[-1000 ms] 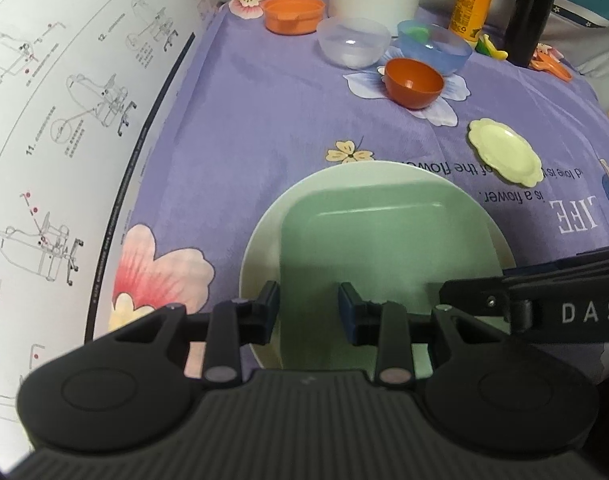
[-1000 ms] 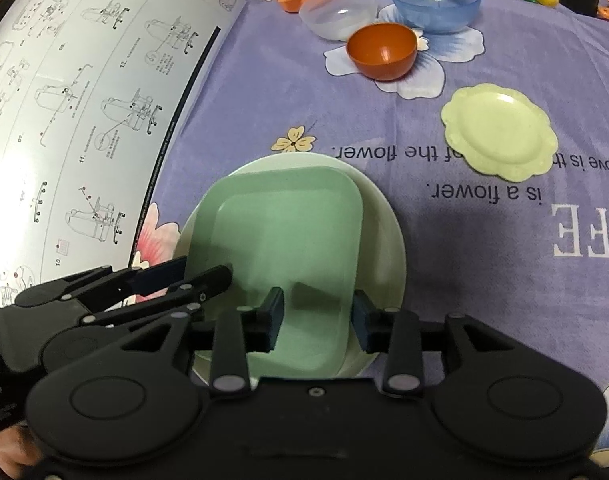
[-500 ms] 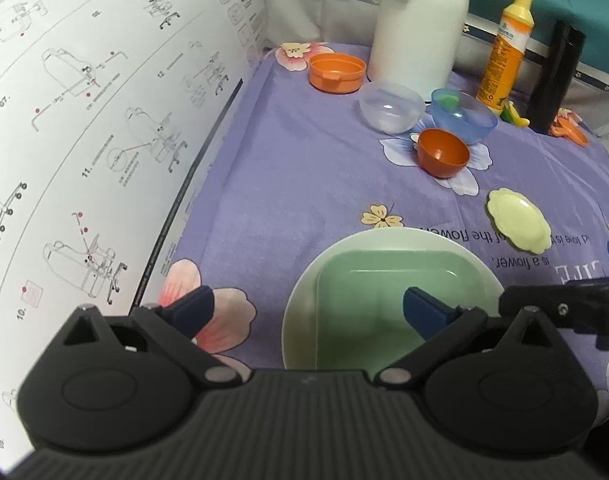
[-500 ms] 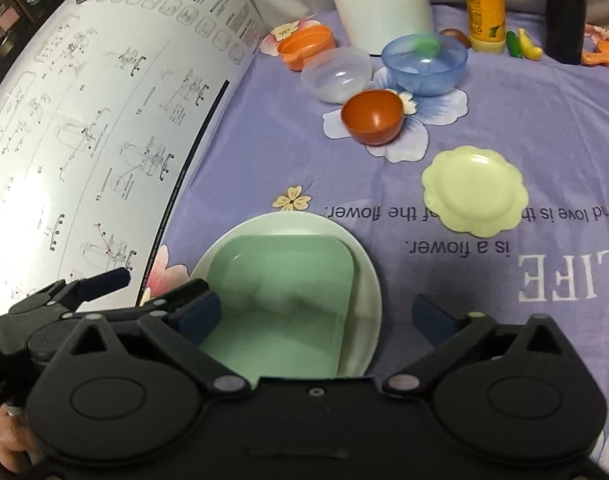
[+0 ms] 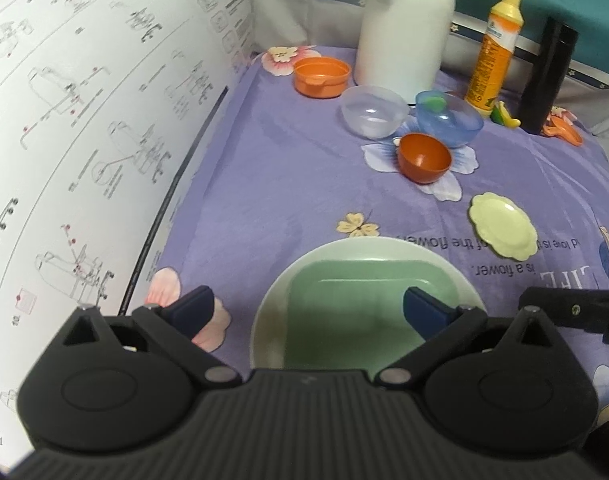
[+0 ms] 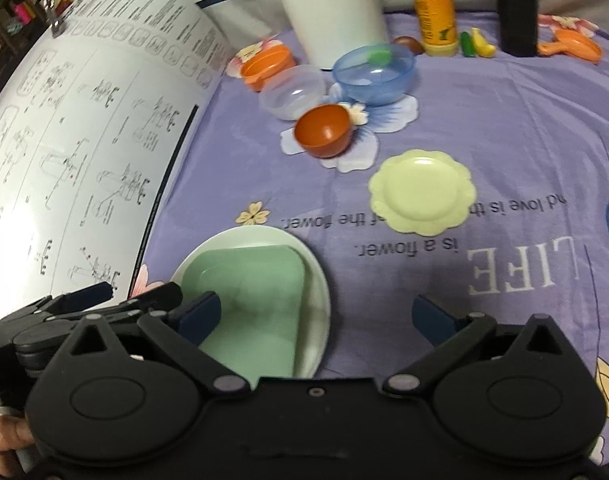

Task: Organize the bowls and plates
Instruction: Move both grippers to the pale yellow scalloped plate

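A square green plate [image 5: 356, 308] [image 6: 256, 300] lies inside a round white plate [image 5: 270, 312] [image 6: 318, 280] on the purple cloth, close in front. My left gripper [image 5: 308, 310] hangs open above its near edge with nothing between the fingers. My right gripper [image 6: 316, 316] is also open and holds nothing, over the white plate's right rim. A scalloped yellow plate [image 5: 502, 230] [image 6: 422, 192] lies to the right. Farther back sit a dark orange bowl [image 5: 424, 156] [image 6: 324, 130], a clear bowl [image 5: 372, 114] [image 6: 292, 94], a blue bowl [image 5: 450, 122] [image 6: 374, 72] and an orange cup [image 5: 322, 76] [image 6: 264, 66].
A large white instruction sheet [image 5: 84, 140] [image 6: 76, 152] curves up along the left. At the back stand a white jug [image 5: 404, 24], an orange bottle [image 5: 494, 52] and a black cylinder [image 5: 546, 76]. Small toy fruit [image 6: 476, 42] and an orange scoop [image 6: 576, 46] lie at the far right.
Both grippers opened wide and let go of the green plate's near edge, then rose and drew back. The green plate now rests in the white plate.
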Action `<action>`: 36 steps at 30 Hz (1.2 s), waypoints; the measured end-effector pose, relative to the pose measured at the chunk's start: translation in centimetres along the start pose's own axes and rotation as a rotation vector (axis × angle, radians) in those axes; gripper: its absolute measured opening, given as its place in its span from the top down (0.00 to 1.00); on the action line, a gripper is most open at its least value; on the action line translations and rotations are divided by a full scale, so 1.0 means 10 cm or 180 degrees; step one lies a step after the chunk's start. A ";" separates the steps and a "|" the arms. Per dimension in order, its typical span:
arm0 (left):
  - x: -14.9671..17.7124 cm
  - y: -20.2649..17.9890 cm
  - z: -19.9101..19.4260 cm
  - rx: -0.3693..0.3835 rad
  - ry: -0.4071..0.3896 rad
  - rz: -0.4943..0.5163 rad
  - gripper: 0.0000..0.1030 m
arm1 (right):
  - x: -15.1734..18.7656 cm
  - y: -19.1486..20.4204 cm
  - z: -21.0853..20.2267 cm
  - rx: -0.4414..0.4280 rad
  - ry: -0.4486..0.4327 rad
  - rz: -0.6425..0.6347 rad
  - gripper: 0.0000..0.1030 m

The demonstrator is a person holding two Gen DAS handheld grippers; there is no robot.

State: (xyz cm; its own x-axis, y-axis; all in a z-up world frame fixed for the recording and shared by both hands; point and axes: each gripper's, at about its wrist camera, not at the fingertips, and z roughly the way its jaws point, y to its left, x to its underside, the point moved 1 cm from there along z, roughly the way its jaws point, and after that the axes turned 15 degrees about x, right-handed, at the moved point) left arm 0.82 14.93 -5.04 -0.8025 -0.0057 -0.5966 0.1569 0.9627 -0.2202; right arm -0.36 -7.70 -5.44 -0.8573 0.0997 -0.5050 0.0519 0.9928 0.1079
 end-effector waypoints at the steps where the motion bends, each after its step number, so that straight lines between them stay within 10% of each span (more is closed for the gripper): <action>1: -0.01 -0.04 0.01 0.0005 -0.0003 0.0023 0.00 | 0.00 -0.04 0.00 -0.0003 0.0003 0.0026 0.00; 20: -0.31 -0.93 0.63 0.0315 0.0085 0.0424 0.00 | -0.22 -1.12 0.09 0.0354 -0.0252 0.0668 0.01; 36: -0.49 -1.22 1.41 0.0535 0.0361 0.0498 0.19 | -0.60 -1.11 0.72 0.0196 -0.0042 0.0696 0.57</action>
State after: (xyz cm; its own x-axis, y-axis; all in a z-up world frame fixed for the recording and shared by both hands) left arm 10.92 -0.57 -10.28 -0.8189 0.1793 -0.5452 0.3700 0.8911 -0.2628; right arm 7.88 -18.86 -9.79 -0.8156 0.3134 -0.4865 0.2672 0.9496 0.1637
